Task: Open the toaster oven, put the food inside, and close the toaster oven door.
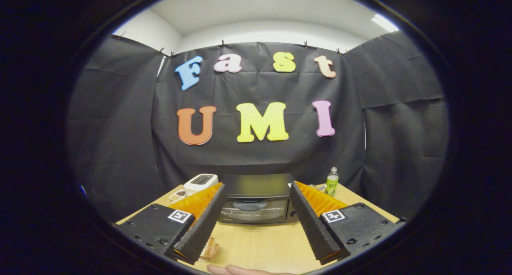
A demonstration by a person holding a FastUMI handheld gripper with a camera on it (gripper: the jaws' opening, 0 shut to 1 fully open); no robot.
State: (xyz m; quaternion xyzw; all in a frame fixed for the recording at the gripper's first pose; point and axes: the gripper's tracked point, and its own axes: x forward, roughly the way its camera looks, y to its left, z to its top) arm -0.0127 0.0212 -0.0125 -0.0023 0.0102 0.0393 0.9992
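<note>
While gripper (pixel 258 193) fingers spread wide (grasping nothing), toaster oven (pixel 256 199) beyond, door closed

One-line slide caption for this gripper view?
Open gripper faces the closed toaster oven across the wooden table, bottle right of it, food by one finger.

**Table and its load**

A light wooden table (pixel 260 243) carries a black toaster oven (pixel 256 199), door shut, at its far middle. A white toaster (pixel 201 182) stands at the oven's left, a small tray (pixel 177 195) just before it. A green-labelled bottle (pixel 331 181) stands upright at the oven's right. A pale food piece (pixel 210 251) lies on the near side.
</note>
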